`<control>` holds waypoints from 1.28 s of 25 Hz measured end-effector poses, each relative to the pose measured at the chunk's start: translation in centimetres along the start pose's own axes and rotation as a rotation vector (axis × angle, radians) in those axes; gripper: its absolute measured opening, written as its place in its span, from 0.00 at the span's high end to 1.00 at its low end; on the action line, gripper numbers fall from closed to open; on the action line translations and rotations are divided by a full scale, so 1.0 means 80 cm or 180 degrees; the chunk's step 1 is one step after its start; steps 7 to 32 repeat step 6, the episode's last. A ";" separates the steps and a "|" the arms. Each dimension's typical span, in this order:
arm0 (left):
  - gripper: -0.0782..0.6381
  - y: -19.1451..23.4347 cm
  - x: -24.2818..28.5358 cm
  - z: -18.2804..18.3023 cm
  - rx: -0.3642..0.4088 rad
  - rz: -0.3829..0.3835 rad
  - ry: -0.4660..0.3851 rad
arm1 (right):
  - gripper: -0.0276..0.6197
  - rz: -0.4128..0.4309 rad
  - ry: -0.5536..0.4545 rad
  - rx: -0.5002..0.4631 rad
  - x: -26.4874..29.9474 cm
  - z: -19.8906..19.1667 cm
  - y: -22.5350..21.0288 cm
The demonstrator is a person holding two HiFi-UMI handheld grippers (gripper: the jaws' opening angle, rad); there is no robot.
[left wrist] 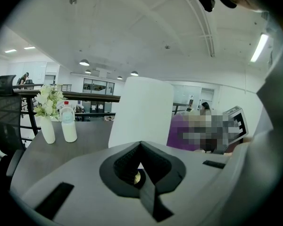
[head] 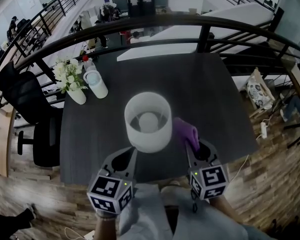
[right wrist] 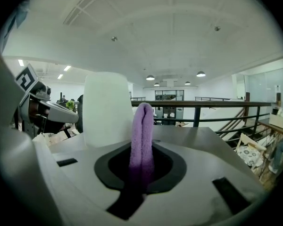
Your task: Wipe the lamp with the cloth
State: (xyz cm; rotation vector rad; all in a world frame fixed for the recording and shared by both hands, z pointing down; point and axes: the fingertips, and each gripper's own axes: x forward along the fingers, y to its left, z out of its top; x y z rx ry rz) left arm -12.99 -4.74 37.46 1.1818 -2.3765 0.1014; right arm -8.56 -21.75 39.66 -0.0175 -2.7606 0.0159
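1. We see a white lamp (head: 147, 121) on a dark table (head: 210, 99). It stands upright near the near edge, about halfway along it.
2. The right tongs (right wrist: 142, 149) are pinched on a purple cloth (head: 184, 131). The cloth sticks up out of them in a folded strip.
3. From the head view, the cloth is just beside the lamp's right side. We cannot tell if it touches the lamp.
4. The left tongs (left wrist: 141, 147) are closed up tight, with nothing between them. Their tips are low down by the lamp's left side, near the near edge of the table.
5. In the left gripper view, the lamp fills the middle, right in front of the tongs. The cloth peeks out from behind the lamp on the right.
6. A white vase (head: 76, 95) with flowers (head: 67, 74) stands near the far left corner of the table.
7. A white bottle (head: 96, 84) stands just beside the vase, on its right.
8. A black chair (head: 25, 99) sits on the floor off the left edge of the table.
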 end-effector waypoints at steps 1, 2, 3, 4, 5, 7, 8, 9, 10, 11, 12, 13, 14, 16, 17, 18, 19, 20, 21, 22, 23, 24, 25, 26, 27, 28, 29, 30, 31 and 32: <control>0.89 0.000 0.000 0.000 0.0000 0.0002 -0.0002 | 0.88 0.0006 -0.0001 0.0002 0.000 0.000 0.000; 0.89 0.000 0.001 0.000 0.0003 0.0003 -0.0004 | 0.88 0.0011 -0.0001 0.0003 0.000 0.000 0.000; 0.89 0.000 0.001 0.000 0.0006 0.0002 -0.0005 | 0.88 0.0014 0.0000 0.0000 0.001 0.001 0.000; 0.89 0.000 0.001 0.001 0.0010 0.0001 -0.0006 | 0.88 0.0017 0.0003 -0.0004 0.001 0.001 0.001; 0.89 0.000 0.002 0.002 0.0013 -0.0001 -0.0008 | 0.88 0.0019 0.0006 -0.0008 0.001 0.002 0.001; 0.89 0.000 0.002 0.002 0.0016 -0.0002 -0.0010 | 0.88 0.0020 0.0007 -0.0013 0.001 0.002 0.002; 0.89 0.000 0.002 0.002 0.0016 -0.0002 -0.0010 | 0.88 0.0020 0.0007 -0.0013 0.001 0.002 0.002; 0.89 0.000 0.002 0.002 0.0016 -0.0002 -0.0010 | 0.88 0.0020 0.0007 -0.0013 0.001 0.002 0.002; 0.89 0.000 0.002 0.002 0.0016 -0.0002 -0.0010 | 0.88 0.0020 0.0007 -0.0013 0.001 0.002 0.002; 0.89 0.000 0.002 0.002 0.0016 -0.0002 -0.0010 | 0.88 0.0020 0.0007 -0.0013 0.001 0.002 0.002; 0.89 0.000 0.002 0.002 0.0016 -0.0002 -0.0010 | 0.88 0.0020 0.0007 -0.0013 0.001 0.002 0.002; 0.89 0.000 0.002 0.002 0.0016 -0.0002 -0.0010 | 0.88 0.0020 0.0007 -0.0013 0.001 0.002 0.002; 0.89 0.000 0.002 0.002 0.0016 -0.0002 -0.0010 | 0.88 0.0020 0.0007 -0.0013 0.001 0.002 0.002; 0.89 0.000 0.002 0.002 0.0016 -0.0002 -0.0010 | 0.88 0.0020 0.0007 -0.0013 0.001 0.002 0.002; 0.89 0.000 0.002 0.002 0.0016 -0.0002 -0.0010 | 0.88 0.0020 0.0007 -0.0013 0.001 0.002 0.002; 0.89 0.000 0.002 0.002 0.0016 -0.0002 -0.0010 | 0.88 0.0020 0.0007 -0.0013 0.001 0.002 0.002; 0.89 0.000 0.002 0.002 0.0016 -0.0002 -0.0010 | 0.88 0.0020 0.0007 -0.0013 0.001 0.002 0.002; 0.89 0.000 0.002 0.002 0.0016 -0.0002 -0.0010 | 0.88 0.0020 0.0007 -0.0013 0.001 0.002 0.002; 0.89 0.000 0.002 0.002 0.0016 -0.0002 -0.0010 | 0.88 0.0020 0.0007 -0.0013 0.001 0.002 0.002; 0.89 0.000 0.002 0.002 0.0016 -0.0002 -0.0010 | 0.88 0.0020 0.0007 -0.0013 0.001 0.002 0.002; 0.89 0.000 0.002 0.002 0.0016 -0.0002 -0.0010 | 0.88 0.0020 0.0007 -0.0013 0.001 0.002 0.002; 0.89 0.000 0.002 0.002 0.0016 -0.0002 -0.0010 | 0.88 0.0020 0.0007 -0.0013 0.001 0.002 0.002; 0.89 0.000 0.002 0.002 0.0016 -0.0002 -0.0010 | 0.88 0.0020 0.0007 -0.0013 0.001 0.002 0.002; 0.89 0.000 0.002 0.002 0.0016 -0.0002 -0.0010 | 0.88 0.0020 0.0007 -0.0013 0.001 0.002 0.002; 0.89 0.000 0.002 0.002 0.0016 -0.0002 -0.0010 | 0.88 0.0020 0.0007 -0.0013 0.001 0.002 0.002; 0.89 0.000 0.002 0.002 0.0016 -0.0002 -0.0010 | 0.88 0.0020 0.0007 -0.0013 0.001 0.002 0.002; 0.89 0.000 0.002 0.002 0.0016 -0.0002 -0.0010 | 0.88 0.0020 0.0007 -0.0013 0.001 0.002 0.002; 0.89 0.000 0.002 0.002 0.0016 -0.0002 -0.0010 | 0.88 0.0020 0.0007 -0.0013 0.001 0.002 0.002; 0.89 0.000 0.002 0.002 0.0016 -0.0002 -0.0010 | 0.88 0.0020 0.0007 -0.0013 0.001 0.002 0.002; 0.89 0.000 0.002 0.002 0.0016 -0.0002 -0.0010 | 0.88 0.0020 0.0007 -0.0013 0.001 0.002 0.002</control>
